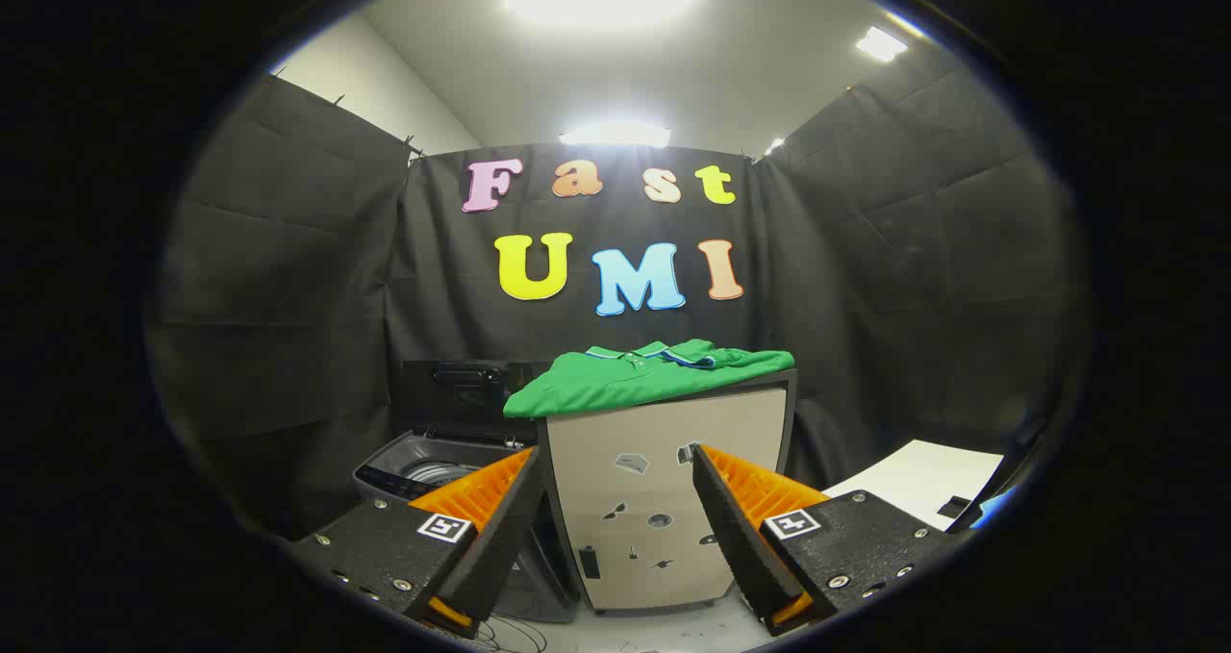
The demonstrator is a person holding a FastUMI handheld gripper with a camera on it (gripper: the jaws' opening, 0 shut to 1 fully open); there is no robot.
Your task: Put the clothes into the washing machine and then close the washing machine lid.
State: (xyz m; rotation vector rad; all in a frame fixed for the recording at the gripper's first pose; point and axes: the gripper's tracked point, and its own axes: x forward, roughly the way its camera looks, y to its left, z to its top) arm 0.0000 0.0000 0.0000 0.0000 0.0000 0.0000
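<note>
While I am holding the tongs (615, 528) level and well back from the work, their two fingers (500, 528) are standing spread wide apart, pinching nothing; I judge them parted like this so they are ready to take cloth once I bring them up.

Between and beyond the fingers, a pale cabinet (664, 499) is standing upright on the floor, its front dotted with small dark stickers. It is serving as a stand, keeping the clothing up at a reachable height. A green shirt (644, 379) is lying folded across the cabinet's top, its collar toward the far side and one edge hanging slightly over the front corner nearest the washer.

Just beside the cabinet, on the side of my left finger, the washing machine (423, 470) is sitting low, its lid (462, 393) standing raised against the wall cloth and the drum mouth showing open below it. That placement is keeping the carry short: shirt and drum are near neighbours.

A white sheet (923, 475) is lying off past the right finger, apart from the job.

I am judging the task not yet begun: the shirt is untouched and the lid is up.
</note>
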